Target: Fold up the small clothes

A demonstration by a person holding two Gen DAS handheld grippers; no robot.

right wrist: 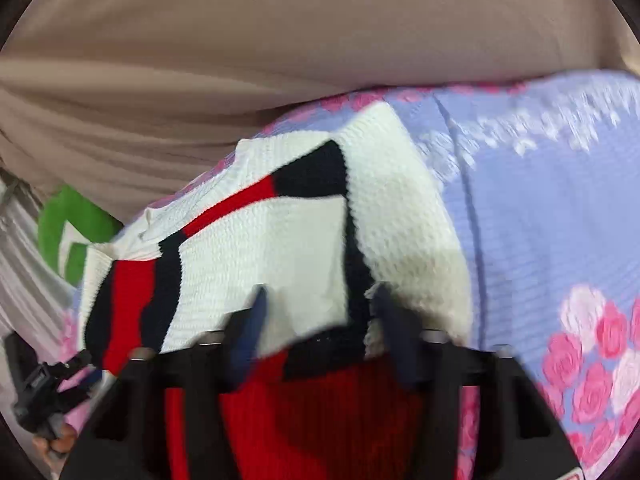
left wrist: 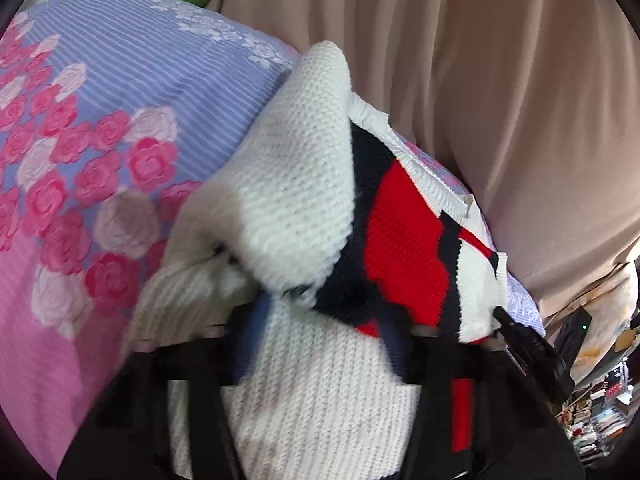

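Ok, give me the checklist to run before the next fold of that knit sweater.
1. Left gripper shut on the sweater: ok.
2. Right gripper shut on it too: ok.
3. Sweater lying flat: not ok, a white flap is turned over.
4. Flowered bedspread bare beside the sweater: ok.
5. Sleeves tucked in: cannot tell.
6. Beige curtain clear of the sweater: cannot tell.

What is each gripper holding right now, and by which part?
Both grip the white, red and navy knitted sweater: the left gripper pinches a bunched white part, the right gripper its red-and-navy edge.
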